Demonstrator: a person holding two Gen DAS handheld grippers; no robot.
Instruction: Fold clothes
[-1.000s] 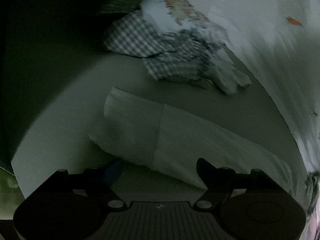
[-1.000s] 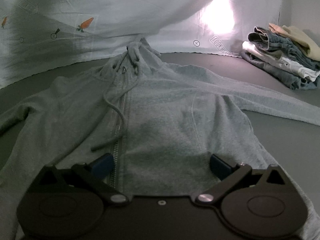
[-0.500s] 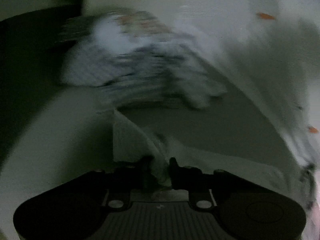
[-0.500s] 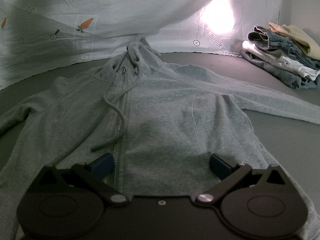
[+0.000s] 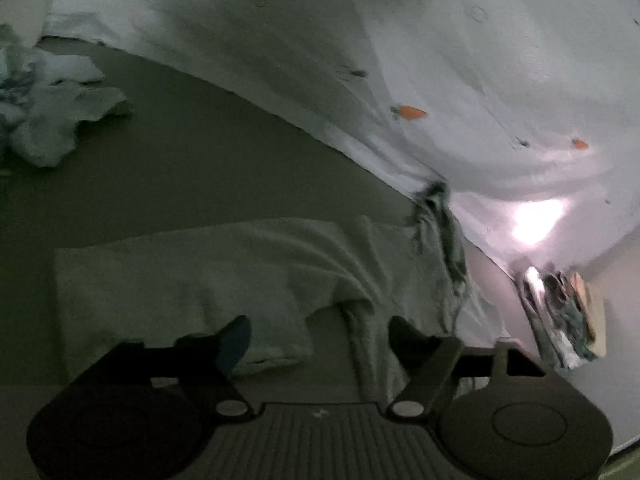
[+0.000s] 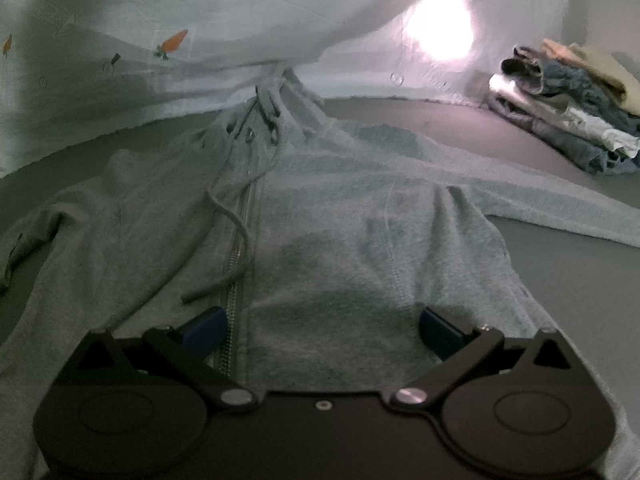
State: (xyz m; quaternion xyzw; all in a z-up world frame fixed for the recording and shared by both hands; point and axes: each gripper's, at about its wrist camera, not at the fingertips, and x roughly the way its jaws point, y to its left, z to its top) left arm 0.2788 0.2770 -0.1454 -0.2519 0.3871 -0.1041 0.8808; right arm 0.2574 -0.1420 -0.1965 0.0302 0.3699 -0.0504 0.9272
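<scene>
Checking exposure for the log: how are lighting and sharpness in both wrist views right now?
Left wrist: dim, grainy and soft; the sleeve is murky, with a blown-out glare patch on the sheet. Right wrist: brighter, the hoodie fairly sharp, with a similar hotspot; fisheye bending in both.

Home: carrot-print bedsheet (image 6: pixel 172 42), clothes pile (image 6: pixel 568 108)

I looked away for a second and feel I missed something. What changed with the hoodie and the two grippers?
The left gripper, shut on the sleeve half a second ago, has let go and is open again; its view has swung right, and the sleeve now lies folded in toward the hoodie body. The right gripper stayed open and hardly moved over the hem.
</scene>
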